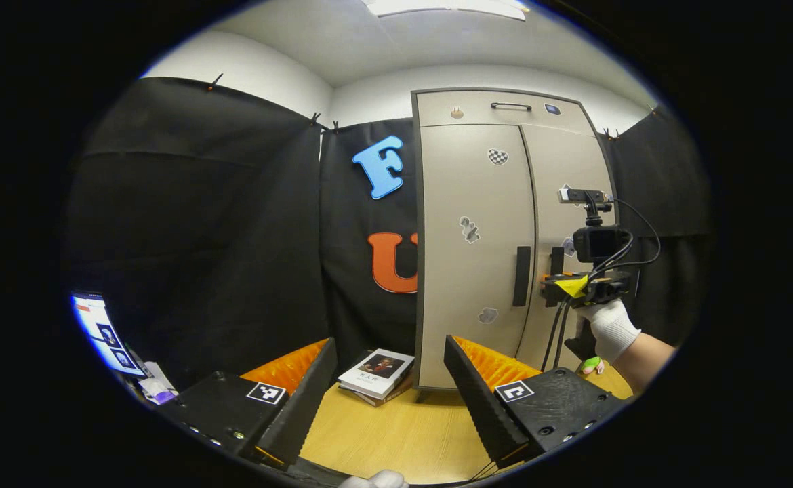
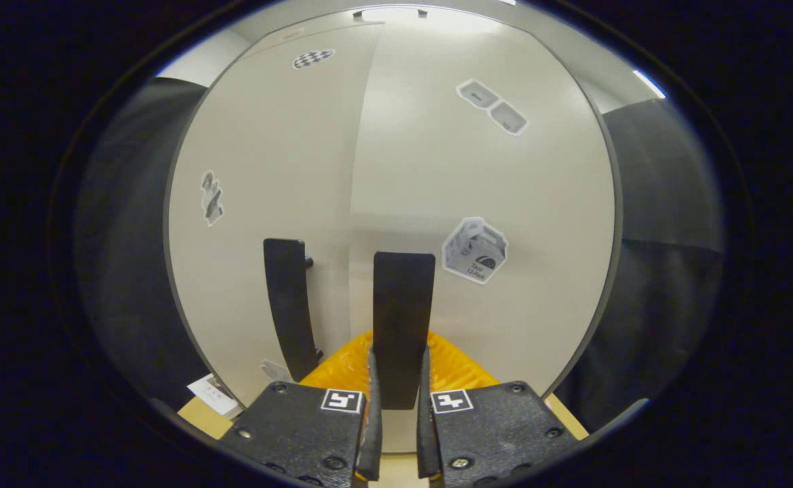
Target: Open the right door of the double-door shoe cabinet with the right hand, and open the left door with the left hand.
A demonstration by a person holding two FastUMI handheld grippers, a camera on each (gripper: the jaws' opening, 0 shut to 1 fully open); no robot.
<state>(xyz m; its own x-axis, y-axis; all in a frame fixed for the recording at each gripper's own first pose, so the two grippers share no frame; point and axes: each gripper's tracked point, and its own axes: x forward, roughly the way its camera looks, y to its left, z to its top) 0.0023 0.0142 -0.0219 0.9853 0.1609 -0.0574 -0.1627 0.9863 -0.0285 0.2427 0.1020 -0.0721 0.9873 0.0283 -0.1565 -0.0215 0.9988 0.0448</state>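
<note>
Progress: both doors of the shoe cabinet (image 1: 505,237) look shut, so neither opening is done. Right gripper (image 2: 398,407) is clamped on the right door handle (image 2: 403,318), fingers pressed to either side; pull looks like the next step. In the left gripper view, the gloved hand (image 1: 610,329) holds it level at the handle, around 3 o'clock. Left gripper (image 1: 390,400) hangs back, jaws spread wide, nothing between them, left door handle (image 1: 522,276) untouched at 1 o'clock.
</note>
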